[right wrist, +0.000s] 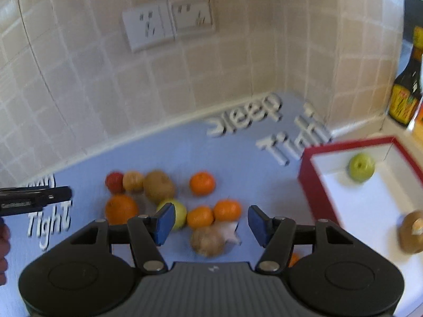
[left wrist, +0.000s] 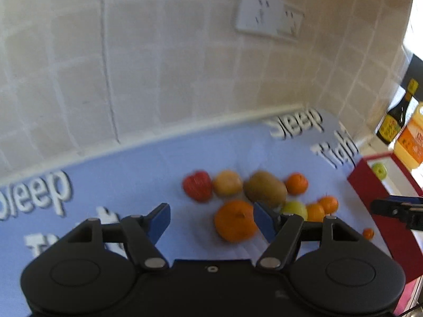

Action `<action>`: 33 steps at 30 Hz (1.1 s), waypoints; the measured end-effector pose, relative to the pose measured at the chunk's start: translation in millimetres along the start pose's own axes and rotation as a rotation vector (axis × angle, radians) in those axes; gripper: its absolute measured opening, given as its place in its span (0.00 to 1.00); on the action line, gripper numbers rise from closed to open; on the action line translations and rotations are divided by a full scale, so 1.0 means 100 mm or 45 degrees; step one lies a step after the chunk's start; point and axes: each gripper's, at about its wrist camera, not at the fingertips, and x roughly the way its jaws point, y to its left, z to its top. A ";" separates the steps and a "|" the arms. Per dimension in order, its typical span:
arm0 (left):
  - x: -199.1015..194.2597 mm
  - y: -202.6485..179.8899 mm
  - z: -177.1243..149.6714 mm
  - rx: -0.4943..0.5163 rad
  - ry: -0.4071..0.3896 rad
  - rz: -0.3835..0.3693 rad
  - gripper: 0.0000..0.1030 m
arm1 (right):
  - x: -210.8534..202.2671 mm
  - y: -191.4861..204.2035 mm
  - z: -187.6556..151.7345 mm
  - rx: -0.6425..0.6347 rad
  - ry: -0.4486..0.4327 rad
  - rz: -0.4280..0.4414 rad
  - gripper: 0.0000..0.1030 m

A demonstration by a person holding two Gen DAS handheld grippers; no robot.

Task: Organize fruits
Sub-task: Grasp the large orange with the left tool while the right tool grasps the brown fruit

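Surface: you work over a pale blue mat printed with white "Sleep Tight" lettering; it runs back to a white sill under the wall.
Room: beige wall tiles rise behind the mat, with a white double socket plate on them. A dark sauce bottle and an orange-labelled bottle stand at the far right, past the box.
Box: a red box with a white inside sits at the right edge of the mat. A green apple lies near its back wall, and a brownish item, too blurred to name, lies nearer you.
Fruit pile: the loose fruit lies on the mat left of the box, a red fruit, a kiwi, a big orange, several small mandarins and a yellow-green apple, all blurred.
Left gripper: your jaws stand spread with nothing pinched. The big orange shows between the blue pads, close to the right-hand one, but seems to lie on the mat beyond them.
Right gripper: your jaws stand apart and empty. A brown roundish fruit shows in the gap below the pads, with the mandarins just beyond.
Other tool: each gripper shows at the edge of the other's view.
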 end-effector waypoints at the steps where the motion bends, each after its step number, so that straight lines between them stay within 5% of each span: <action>1: 0.09 0.00 -0.03 -0.002 0.014 -0.016 0.80 | 0.06 0.01 -0.04 -0.005 0.022 0.005 0.61; 27: 1.04 -0.22 -0.10 0.044 0.223 -0.054 0.79 | 1.02 0.00 -0.25 0.011 0.251 0.012 0.58; 30: 1.05 -0.23 -0.10 0.058 0.219 -0.054 0.68 | 1.02 0.00 -0.25 0.012 0.245 0.015 0.55; 33: 1.03 -0.24 -0.10 0.072 0.212 -0.048 0.67 | 1.03 0.00 -0.24 0.008 0.245 0.022 0.50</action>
